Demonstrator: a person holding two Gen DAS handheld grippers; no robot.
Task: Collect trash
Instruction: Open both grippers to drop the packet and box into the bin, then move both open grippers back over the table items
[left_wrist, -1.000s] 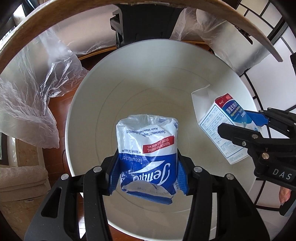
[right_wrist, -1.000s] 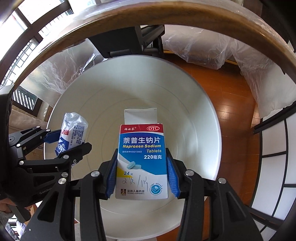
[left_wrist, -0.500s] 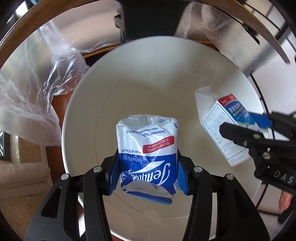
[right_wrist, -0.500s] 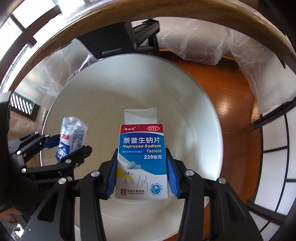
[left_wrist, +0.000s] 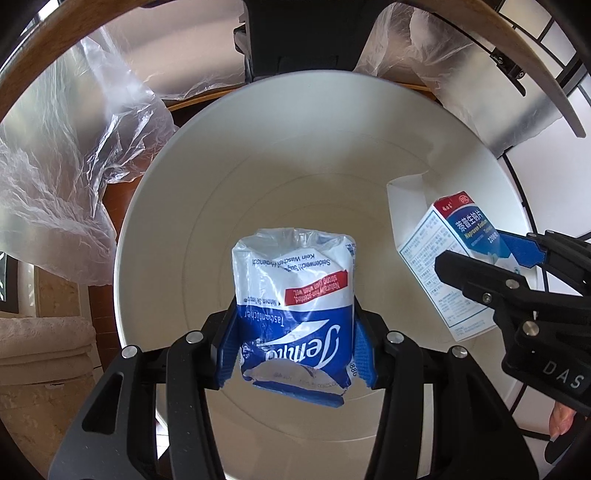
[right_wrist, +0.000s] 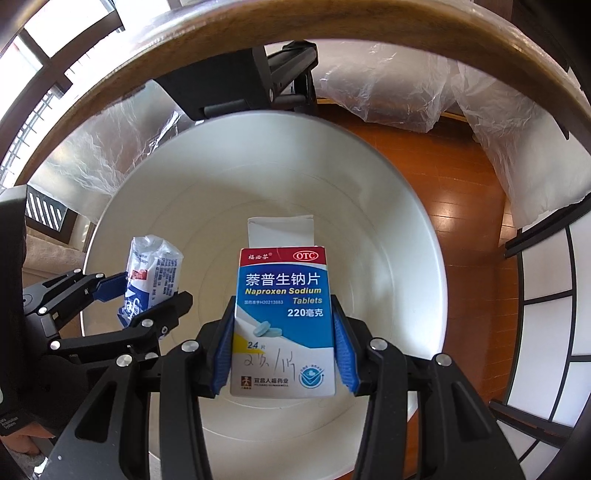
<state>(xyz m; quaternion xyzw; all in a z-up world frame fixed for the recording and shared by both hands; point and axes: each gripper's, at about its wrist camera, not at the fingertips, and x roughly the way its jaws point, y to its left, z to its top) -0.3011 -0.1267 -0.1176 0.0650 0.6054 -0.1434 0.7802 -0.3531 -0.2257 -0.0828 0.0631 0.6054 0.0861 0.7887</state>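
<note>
Left gripper (left_wrist: 293, 350): clamped on tissue pack (left_wrist: 295, 295), held above white bin (left_wrist: 177, 192). Right gripper (right_wrist: 282, 347): clamped on pill box (right_wrist: 282, 321), top flap open, above same bin.

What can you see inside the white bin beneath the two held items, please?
The white bin shows only bare white wall and floor. The tissue pack and medicine box, each clamped in a hand-held gripper, cover parts of the bottom, so those patches stay unseen.
</note>
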